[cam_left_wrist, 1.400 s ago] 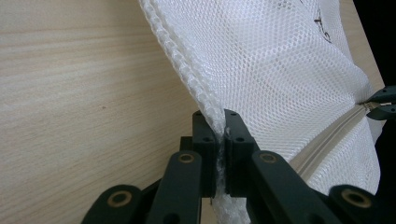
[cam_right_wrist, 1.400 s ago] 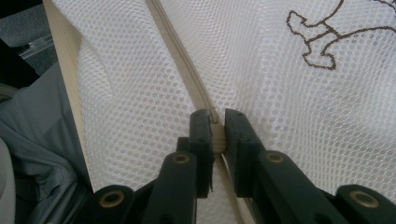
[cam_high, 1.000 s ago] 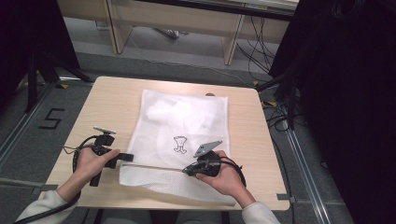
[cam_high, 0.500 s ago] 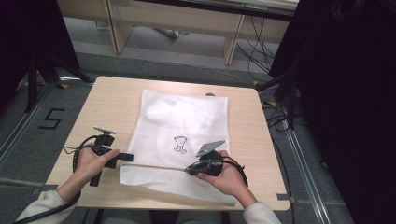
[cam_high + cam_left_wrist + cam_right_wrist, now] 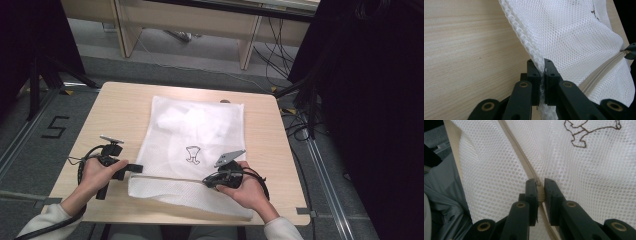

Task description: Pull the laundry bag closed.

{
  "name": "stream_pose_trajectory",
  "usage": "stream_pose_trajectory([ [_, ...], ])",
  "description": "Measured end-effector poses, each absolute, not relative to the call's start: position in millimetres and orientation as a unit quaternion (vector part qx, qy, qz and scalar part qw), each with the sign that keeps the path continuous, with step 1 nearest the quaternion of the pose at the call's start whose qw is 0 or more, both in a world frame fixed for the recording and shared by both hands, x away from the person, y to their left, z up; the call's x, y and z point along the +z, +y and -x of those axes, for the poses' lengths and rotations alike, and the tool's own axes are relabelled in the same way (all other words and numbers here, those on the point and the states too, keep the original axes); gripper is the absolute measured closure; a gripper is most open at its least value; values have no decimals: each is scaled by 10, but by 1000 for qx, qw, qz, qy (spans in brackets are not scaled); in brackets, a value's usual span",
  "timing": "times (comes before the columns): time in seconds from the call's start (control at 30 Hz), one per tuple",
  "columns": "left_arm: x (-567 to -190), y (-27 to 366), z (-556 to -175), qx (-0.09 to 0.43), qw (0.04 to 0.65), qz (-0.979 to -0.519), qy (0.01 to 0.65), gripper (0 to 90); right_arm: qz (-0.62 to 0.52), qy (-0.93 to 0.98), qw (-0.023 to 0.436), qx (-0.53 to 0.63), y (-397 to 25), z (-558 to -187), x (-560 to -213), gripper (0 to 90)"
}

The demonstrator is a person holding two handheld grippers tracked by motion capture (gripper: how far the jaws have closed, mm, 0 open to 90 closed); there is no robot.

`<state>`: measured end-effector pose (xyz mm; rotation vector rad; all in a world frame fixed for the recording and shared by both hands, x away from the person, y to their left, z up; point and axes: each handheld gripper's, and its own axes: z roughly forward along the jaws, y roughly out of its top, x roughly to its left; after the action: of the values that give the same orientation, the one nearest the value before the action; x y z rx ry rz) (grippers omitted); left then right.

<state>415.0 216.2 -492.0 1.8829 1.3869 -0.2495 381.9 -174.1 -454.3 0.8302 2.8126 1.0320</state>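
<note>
My forearms reach in low over the near edge of the desk (image 5: 120,107), and my left hand-held gripper (image 5: 541,75) is clamped on the corded left edge of the white mesh bag (image 5: 192,135) while my right hand-held gripper (image 5: 539,192) is pinched on its cream zipper (image 5: 524,160) near the bag's right side. The bag lies flat mid-desk with its near end folded toward me, a small brown drawing (image 5: 192,154) on top. Something pale and lumpy seems to sit inside its far half, though the mesh blurs it.
</note>
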Motion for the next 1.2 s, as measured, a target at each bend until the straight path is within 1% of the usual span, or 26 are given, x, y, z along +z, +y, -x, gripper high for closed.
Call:
stream_pose_trajectory([
  [0.17,-4924,2168,-4152,-97,385,-738,546,847,-267,905,22,330,-1775,-3821,-4539,826],
  [0.2,-4924,2168,-4153,-97,385,-737,547,847,-268,905,15,330,-1786,-3819,-4536,826],
  [0.87,-4932,2168,-4154,-95,382,-739,547,847,-284,901,16,328,-2010,-3779,-4544,826],
  [0.93,-4931,2167,-4155,-95,380,-739,547,847,-295,896,10,332,-2022,-3758,-4551,826],
  [1.2,-4936,2164,-4155,-94,380,-739,548,847,-292,898,17,328,-2102,-3761,-4554,826],
])
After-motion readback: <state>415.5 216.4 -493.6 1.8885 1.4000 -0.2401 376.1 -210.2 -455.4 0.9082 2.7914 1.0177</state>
